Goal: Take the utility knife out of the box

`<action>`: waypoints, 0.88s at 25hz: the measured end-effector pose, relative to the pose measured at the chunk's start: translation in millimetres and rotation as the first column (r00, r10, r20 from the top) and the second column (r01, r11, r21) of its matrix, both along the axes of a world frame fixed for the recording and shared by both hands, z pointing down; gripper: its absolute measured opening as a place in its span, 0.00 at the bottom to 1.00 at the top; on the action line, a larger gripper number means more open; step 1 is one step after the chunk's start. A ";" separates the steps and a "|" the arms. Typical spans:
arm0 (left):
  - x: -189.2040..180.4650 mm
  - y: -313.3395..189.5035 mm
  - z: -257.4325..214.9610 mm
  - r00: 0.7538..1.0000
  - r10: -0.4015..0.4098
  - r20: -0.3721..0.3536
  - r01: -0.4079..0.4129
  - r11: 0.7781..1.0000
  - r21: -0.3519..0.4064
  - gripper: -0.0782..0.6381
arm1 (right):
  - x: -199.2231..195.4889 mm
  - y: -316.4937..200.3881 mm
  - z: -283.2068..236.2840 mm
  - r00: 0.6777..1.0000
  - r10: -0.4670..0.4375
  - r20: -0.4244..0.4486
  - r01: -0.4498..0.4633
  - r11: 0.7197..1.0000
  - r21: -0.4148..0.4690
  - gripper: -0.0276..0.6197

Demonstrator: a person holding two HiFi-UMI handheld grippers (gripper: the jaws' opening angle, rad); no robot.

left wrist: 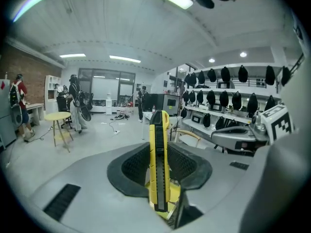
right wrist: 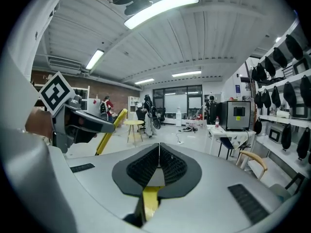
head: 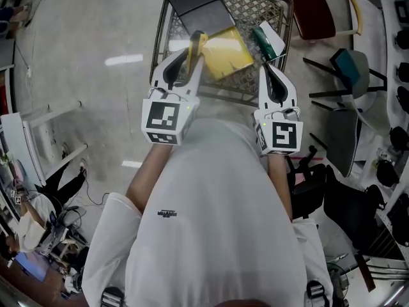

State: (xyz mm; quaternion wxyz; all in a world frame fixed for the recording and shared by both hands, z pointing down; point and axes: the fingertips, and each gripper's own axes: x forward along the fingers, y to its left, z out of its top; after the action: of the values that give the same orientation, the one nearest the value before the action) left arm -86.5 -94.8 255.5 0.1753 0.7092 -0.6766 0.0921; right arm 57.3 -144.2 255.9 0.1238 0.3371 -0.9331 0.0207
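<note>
Open-plan robotics lab or workshop, with people at work.

From behind the person I see a polished grey concrete floor (head: 96, 37) under long ceiling strip lights (right wrist: 160, 6). At twelve o'clock a glass-fronted partition (left wrist: 104, 89) closes the far end, with loose cables (left wrist: 116, 123) lying on the floor before it. At ten o'clock people (left wrist: 77, 106) stand by a round yellow table (left wrist: 59, 116) in front of a brick wall (left wrist: 29, 64). From one to three o'clock white shelves (left wrist: 218, 115) carry rows of black rounded gear (left wrist: 226, 74); I cannot tell what it is. A white table (right wrist: 221, 129) bears a boxy black machine (right wrist: 238, 115). Close by stand a wire-mesh cart (head: 255, 5) and odd chairs (head: 310, 11).
</note>
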 end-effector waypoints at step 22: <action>-37.5 59.4 -39.1 0.992 -0.130 0.008 0.127 0.981 0.148 0.26 | 1.9 10.2 -28.7 1.000 -0.017 0.021 0.016 0.998 0.057 0.04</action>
State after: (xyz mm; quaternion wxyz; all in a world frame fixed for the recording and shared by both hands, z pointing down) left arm -124.0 -35.3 216.4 0.1223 0.6742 -0.7274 0.0367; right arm 59.2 -134.0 227.2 0.1044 0.3325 -0.9373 -0.0032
